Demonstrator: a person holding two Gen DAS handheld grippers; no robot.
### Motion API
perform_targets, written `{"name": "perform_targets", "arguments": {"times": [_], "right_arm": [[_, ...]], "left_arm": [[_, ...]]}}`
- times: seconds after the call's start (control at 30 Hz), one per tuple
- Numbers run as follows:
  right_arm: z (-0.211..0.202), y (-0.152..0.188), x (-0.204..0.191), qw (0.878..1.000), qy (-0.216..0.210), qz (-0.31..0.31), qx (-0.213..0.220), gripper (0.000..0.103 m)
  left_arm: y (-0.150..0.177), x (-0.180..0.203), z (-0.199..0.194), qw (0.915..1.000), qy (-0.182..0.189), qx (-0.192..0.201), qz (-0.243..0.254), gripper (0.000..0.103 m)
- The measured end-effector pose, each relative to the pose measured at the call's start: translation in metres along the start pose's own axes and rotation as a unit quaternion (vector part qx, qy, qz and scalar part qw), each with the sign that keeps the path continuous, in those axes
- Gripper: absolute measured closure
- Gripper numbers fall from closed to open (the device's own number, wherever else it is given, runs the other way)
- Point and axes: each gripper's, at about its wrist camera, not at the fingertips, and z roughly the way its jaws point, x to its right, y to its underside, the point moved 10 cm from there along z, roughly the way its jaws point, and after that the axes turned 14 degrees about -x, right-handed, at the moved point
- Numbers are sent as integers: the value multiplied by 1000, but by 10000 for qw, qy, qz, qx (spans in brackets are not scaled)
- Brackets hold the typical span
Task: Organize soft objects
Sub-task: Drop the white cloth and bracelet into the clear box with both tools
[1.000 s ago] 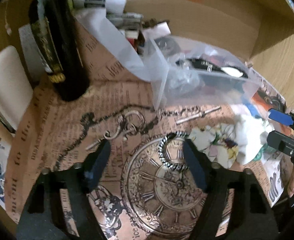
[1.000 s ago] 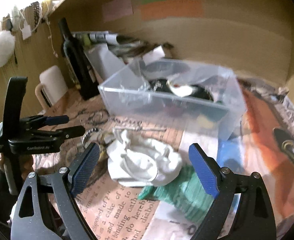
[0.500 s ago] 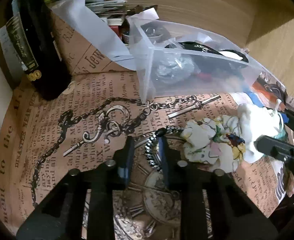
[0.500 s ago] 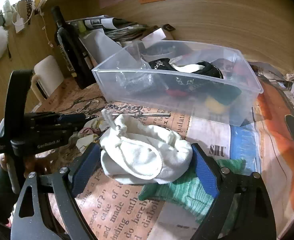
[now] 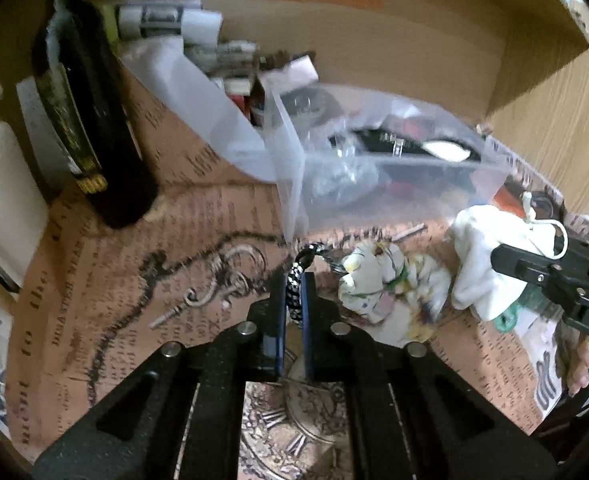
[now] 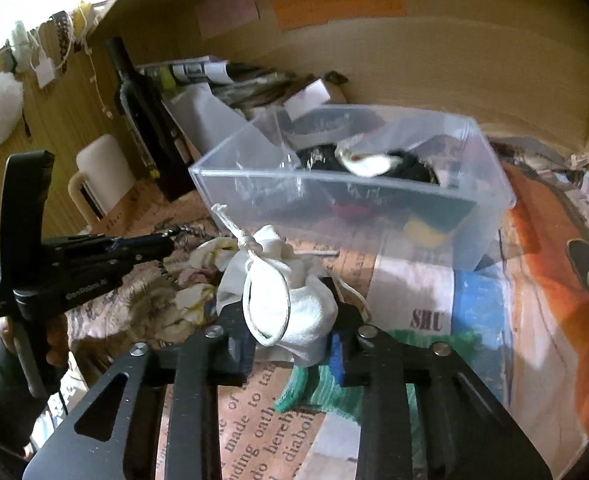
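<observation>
Both pick-ups look done. The left gripper (image 5: 293, 300) has its jaws pinched on a braided cord (image 5: 295, 285); the right gripper (image 6: 290, 336) squeezes a white pouch (image 6: 282, 292). Next: carry both toward 12 o'clock and release over the clear bin (image 6: 490, 184).

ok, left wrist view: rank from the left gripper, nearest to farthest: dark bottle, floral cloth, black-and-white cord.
1. black-and-white cord, clamped in the left gripper.
2. floral cloth, just right of the fingers, on the table.
3. dark bottle, far back left, upright.
</observation>
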Motion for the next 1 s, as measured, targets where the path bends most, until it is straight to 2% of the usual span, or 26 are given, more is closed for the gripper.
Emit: {"name": "perform_targets", "arguments": {"times": [0.27, 0.57, 0.73, 1.0], "right_arm": [[-41, -20, 1, 9980, 138, -98, 606, 79], [-83, -50, 21, 9906, 497, -29, 1276, 79], [-100, -70, 39, 9850, 659, 71, 1596, 78], [-91, -97, 66, 9825, 898, 189, 1624, 78]], "left_arm": [[-20, 2, -42, 9983, -8, 586, -25, 97], [-61, 19, -81, 9922, 68, 1246, 17, 97], [-88, 26, -82, 9906, 166, 1361, -33, 97], [-116, 30, -56, 9928, 97, 1194, -69, 97]]}}
